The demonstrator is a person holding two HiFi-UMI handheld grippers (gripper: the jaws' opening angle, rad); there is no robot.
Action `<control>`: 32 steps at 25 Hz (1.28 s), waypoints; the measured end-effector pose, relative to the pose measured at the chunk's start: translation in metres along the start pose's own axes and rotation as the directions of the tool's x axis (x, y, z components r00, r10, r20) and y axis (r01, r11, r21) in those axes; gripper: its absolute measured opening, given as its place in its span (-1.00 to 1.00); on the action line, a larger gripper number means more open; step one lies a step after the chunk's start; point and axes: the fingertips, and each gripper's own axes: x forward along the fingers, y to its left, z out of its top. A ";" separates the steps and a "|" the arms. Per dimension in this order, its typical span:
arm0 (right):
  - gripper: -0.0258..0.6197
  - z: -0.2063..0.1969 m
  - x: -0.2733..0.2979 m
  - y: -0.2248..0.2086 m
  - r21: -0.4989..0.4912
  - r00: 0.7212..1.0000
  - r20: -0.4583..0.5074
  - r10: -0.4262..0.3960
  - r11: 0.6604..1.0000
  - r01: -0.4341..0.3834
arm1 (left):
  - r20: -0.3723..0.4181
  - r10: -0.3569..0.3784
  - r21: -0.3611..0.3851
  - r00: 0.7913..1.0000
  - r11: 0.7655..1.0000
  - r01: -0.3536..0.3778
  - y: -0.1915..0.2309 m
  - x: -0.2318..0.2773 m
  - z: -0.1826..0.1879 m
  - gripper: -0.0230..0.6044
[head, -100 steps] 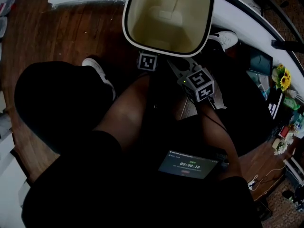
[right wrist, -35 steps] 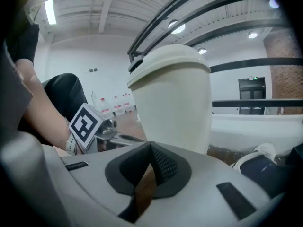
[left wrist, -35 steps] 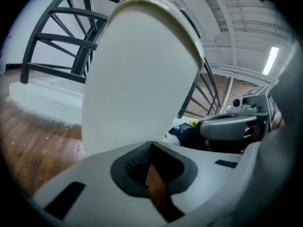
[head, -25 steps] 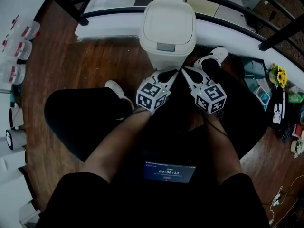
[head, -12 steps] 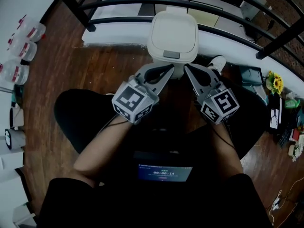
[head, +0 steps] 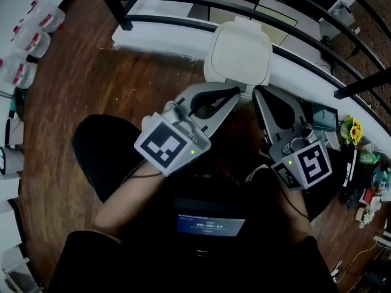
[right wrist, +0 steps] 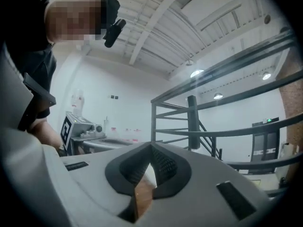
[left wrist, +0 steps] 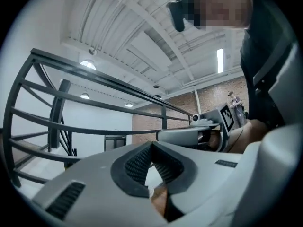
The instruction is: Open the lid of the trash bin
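The cream trash bin (head: pixel 239 55) stands by the white ledge in the head view, its lid down flat. My left gripper (head: pixel 237 92) is held up in front of the bin, jaws shut, nothing between them. My right gripper (head: pixel 257 93) is beside it, also shut and empty. Neither touches the bin. The left gripper view points up at the ceiling: its jaws (left wrist: pixel 151 145) meet at the tip, and the right gripper (left wrist: pixel 194 135) lies level behind them. In the right gripper view the jaws (right wrist: pixel 151 148) are closed too, with the left gripper (right wrist: pixel 85 137) at the left.
A black railing (head: pixel 183 24) runs over the white ledge (head: pixel 153 38) behind the bin. Bottles (head: pixel 29 36) stand at the far left on the wooden floor (head: pixel 73 96). Yellow flowers (head: pixel 354 131) and clutter lie at the right. A lit screen (head: pixel 211 224) sits at my waist.
Four seconds ago the bin's lid stood open; one second ago it was down. Since then both shut grippers have risen toward the camera, away from the bin, tilting upward.
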 end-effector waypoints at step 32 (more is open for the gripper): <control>-0.86 -0.102 0.000 -0.019 0.112 0.998 -0.059 0.038 0.993 -0.031 | -0.040 -0.053 -0.063 0.998 0.997 0.051 0.007 0.041 -0.078 -0.85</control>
